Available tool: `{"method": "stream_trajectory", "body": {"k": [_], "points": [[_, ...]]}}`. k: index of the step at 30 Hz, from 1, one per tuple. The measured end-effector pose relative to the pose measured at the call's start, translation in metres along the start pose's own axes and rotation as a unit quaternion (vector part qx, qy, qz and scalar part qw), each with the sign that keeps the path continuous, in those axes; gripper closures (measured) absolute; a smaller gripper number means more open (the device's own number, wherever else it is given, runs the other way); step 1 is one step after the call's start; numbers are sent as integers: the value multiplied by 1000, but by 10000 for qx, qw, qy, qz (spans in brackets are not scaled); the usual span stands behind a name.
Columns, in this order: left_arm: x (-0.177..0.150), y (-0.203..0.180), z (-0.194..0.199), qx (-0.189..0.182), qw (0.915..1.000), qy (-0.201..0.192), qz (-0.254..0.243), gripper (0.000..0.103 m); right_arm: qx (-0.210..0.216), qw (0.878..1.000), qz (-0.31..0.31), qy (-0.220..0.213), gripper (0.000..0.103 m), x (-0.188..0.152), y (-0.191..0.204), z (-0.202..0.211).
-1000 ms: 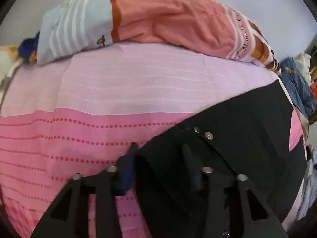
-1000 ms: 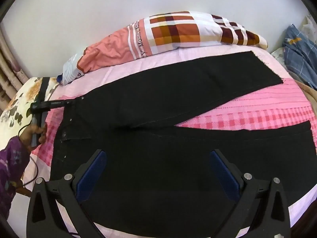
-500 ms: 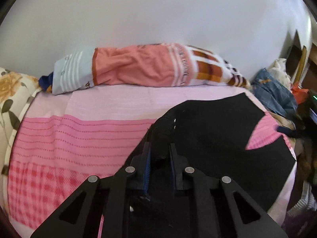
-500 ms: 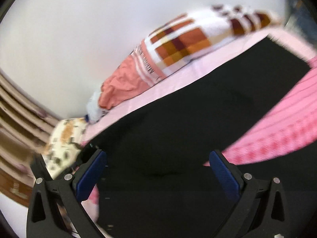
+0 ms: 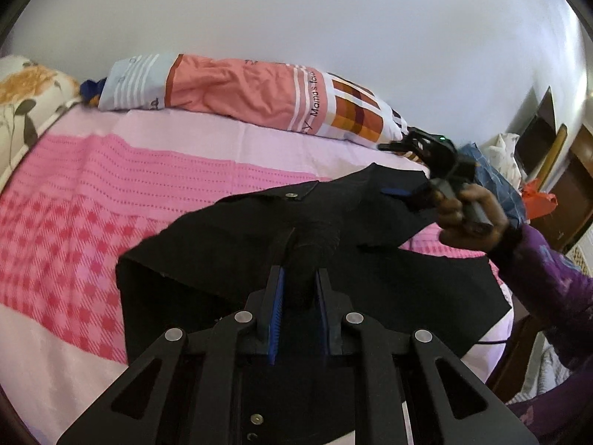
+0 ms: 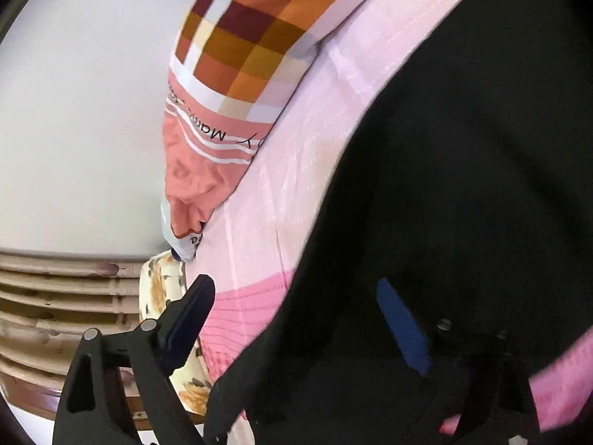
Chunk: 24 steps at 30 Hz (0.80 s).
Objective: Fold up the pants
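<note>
Where pinched, black pants (image 5: 229, 244) bunched, lifted

Both wrist cameras are looking closely along their fingers, the left facing down across the bed (image 5: 111, 193), the right rolled sideways, both sharing the pillow (image 5: 241, 92) and black pants (image 5: 333, 230).

Pink bedsheet (image 5: 111, 200) w/ checks and dotted stripes. Long pillow (image 5: 241, 92) along the wall (image 5: 296, 18), salmon + orange plaid. Floral cushion (image 5: 22, 92) far left, blue clothes pile (image 5: 496, 181) on the right.
</note>
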State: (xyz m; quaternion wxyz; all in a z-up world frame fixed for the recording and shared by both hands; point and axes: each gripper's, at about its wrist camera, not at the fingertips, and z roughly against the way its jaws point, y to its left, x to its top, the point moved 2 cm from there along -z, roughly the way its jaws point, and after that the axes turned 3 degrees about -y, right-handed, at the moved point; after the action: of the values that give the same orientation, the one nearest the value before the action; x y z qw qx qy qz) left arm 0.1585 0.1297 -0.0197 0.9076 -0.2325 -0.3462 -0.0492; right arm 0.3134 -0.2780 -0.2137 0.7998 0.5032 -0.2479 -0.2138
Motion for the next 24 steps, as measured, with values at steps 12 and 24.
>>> {"method": "stream_trajectory", "body": {"k": [12, 24], "points": [[0, 35, 13, 137, 9986, 35, 504, 86, -47, 9968, 654, -459, 95, -30, 8, 32], [-47, 62, 53, 719, 9933, 408, 811, 86, -77, 9993, 367, -22, 98, -229, -38, 105]]}}
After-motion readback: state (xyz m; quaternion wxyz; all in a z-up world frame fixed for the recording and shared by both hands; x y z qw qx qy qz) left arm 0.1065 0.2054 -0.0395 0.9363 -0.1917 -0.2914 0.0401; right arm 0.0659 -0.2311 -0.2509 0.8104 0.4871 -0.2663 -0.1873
